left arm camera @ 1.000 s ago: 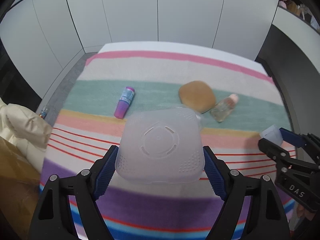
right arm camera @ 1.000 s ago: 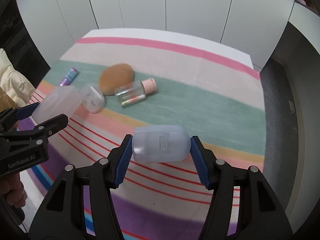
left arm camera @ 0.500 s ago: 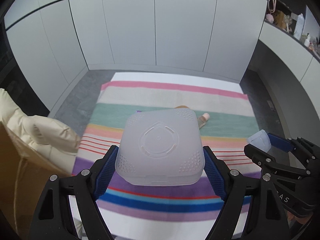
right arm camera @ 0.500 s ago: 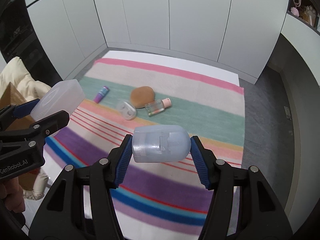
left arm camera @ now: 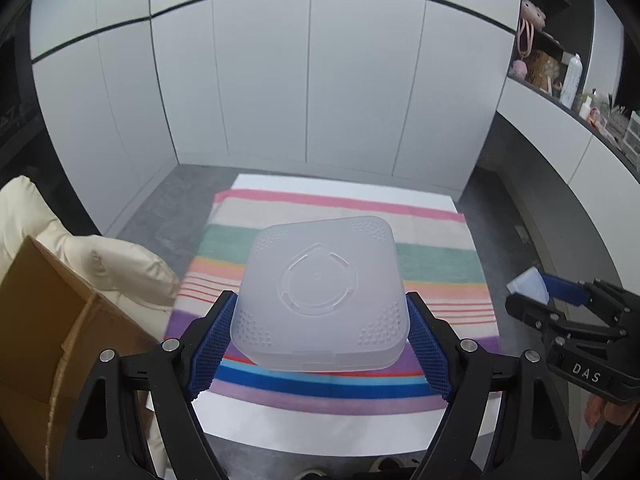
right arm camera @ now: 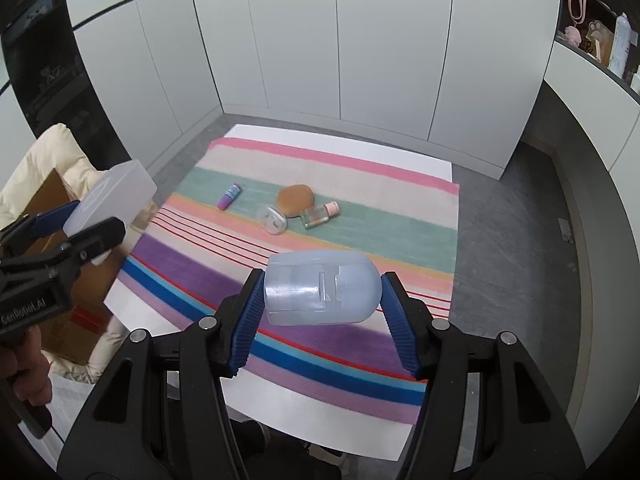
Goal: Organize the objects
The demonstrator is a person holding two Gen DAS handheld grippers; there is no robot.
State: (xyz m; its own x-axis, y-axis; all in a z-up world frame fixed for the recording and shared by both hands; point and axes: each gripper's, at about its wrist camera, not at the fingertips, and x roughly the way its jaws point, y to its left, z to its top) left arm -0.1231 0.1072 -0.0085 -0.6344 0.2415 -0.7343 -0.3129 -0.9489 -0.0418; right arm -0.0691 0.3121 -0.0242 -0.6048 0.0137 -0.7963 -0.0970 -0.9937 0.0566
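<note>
My left gripper is shut on a frosted square plastic box, held high above the striped cloth. In the right wrist view that box shows at the left. My right gripper is shut on a rounded translucent blue case. Far below on the cloth lie a purple tube, a brown round puff, a small clear bottle with a pink cap and a small clear oval case. The box hides these in the left wrist view.
A cardboard box with a cream padded jacket over it stands left of the table. White cabinet doors close off the far side. A curved counter with shelves runs along the right. Grey floor surrounds the table.
Both grippers rose and drew back from the table with their loads. The cloth and the things on it now look much smaller and farther away. Neither grip altered.
</note>
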